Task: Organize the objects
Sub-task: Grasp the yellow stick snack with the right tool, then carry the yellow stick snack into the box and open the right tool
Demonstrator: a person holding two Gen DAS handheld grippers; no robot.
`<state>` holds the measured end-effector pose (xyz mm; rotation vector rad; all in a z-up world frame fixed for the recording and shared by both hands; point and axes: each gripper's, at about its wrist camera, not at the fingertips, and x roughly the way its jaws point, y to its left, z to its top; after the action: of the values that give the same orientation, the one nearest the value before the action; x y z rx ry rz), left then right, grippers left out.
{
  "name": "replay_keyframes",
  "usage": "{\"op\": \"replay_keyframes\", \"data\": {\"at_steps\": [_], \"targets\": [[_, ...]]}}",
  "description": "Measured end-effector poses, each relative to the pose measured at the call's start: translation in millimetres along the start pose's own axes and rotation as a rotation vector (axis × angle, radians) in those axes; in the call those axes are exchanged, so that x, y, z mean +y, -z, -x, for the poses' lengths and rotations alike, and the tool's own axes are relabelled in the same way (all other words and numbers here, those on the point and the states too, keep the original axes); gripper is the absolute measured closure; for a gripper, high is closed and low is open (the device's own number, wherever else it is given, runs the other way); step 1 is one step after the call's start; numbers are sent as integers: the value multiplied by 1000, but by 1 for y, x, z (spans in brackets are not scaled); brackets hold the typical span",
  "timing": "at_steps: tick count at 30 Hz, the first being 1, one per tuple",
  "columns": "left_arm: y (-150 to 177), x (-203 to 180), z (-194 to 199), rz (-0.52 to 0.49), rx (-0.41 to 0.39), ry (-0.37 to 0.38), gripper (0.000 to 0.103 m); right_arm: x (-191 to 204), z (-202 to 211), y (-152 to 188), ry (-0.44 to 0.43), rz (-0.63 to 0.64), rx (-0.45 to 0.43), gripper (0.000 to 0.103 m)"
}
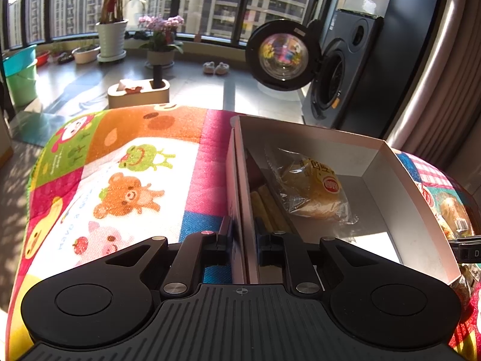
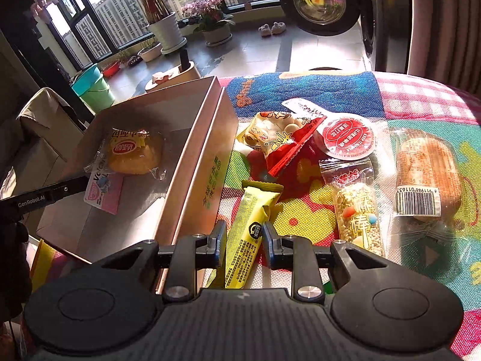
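Observation:
An open cardboard box point(image 1: 303, 143) stands on a cartoon-print blanket point(image 1: 135, 165). My left gripper point(image 1: 244, 237) is shut on the box's left wall, one finger inside and one outside. In the box lie a wrapped yellow cake point(image 2: 135, 153) and a pink packet point(image 2: 103, 194). Right of the box point(image 2: 207, 156), my right gripper point(image 2: 245, 239) is shut on a long yellow snack packet point(image 2: 251, 225), which points away from me. Beyond it lie a red snack bag point(image 2: 282, 141), a round red-lidded cup point(image 2: 348, 137), a puffed-rice bar point(image 2: 359, 219) and a wrapped bread point(image 2: 427, 168).
The blanket point(image 2: 315, 90) drops off at its far edge to a tiled floor. Beyond stand a washing machine point(image 1: 339, 69) with its round door open, potted plants point(image 1: 111, 36), a green bucket point(image 2: 96, 90) and a low wooden stand point(image 1: 138, 93). A curtain point(image 1: 445, 60) hangs at right.

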<state>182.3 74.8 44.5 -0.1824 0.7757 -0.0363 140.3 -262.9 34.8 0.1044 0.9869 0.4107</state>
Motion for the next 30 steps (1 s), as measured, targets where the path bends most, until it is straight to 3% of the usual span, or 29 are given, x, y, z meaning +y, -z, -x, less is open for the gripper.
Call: {"op": "replay_keyframes", "data": {"at_steps": [3,6,11,15,23,30], "targets": [[1,0,0,-3,2,1,87,1,15,16,69,56,-2,78],[1,0,0,-1,2,0,87,1,27,29,249,144,-41,77],[1,0,0,0,3,-1,87,-4,49,44,189,113,-73,75],[1,0,0,0,3,-2,87,3,47,56,220,132,-101,73],[1,0,0,-4,3,-7,87,3,26,51,241,118,-81,73],[1,-1,0,-11,6,-13,87,20,40,70,183,123,-26,81]]}}
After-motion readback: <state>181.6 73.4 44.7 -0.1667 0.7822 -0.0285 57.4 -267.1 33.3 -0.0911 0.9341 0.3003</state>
